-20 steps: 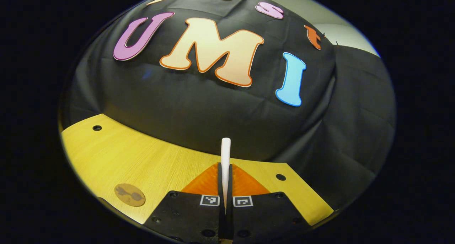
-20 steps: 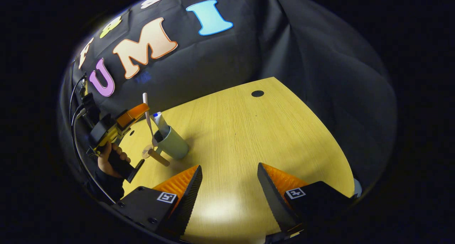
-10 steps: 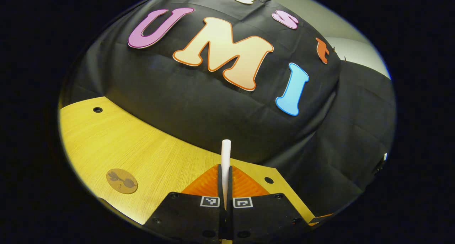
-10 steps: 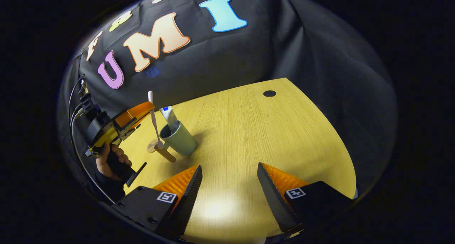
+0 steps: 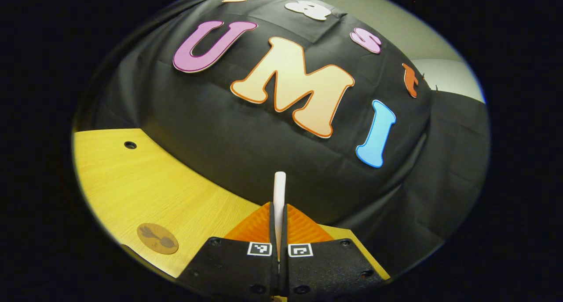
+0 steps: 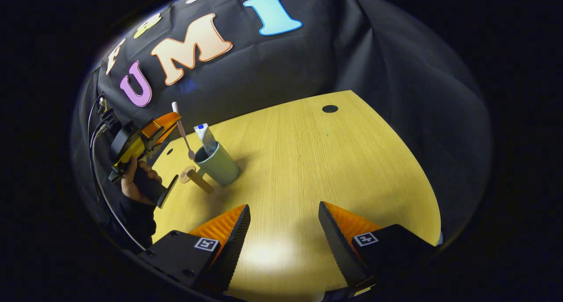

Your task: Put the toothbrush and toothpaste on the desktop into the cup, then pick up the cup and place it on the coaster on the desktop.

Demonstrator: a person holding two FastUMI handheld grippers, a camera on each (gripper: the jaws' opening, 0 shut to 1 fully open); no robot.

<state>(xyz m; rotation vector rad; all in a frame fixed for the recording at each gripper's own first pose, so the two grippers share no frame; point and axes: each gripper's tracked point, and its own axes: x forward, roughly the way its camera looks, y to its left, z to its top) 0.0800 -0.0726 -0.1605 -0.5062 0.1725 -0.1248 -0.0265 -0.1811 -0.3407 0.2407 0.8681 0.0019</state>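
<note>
One toothbrush, pinched between the two closed fingers of the left gripper, white end poking up past the fingertips in the left gripper view. In the right gripper view, same left gripper held aloft by a hand, toothbrush slanting down from it, lower tip right at the rim of the cup, in or just above cannot be told. One cup, green, standing on the desktop; one toothpaste tube already inside it, leaning, top sticking out. One wooden handle jutting from the cup's side. One coaster, round and brown, flat on the desktop near the left edge, apart from the cup. Right gripper low over the desktop, fingers spread wide, gripping nothing. Two dark holes in the desktop in the right gripper view, one far, one beside the left gripper.
</note>
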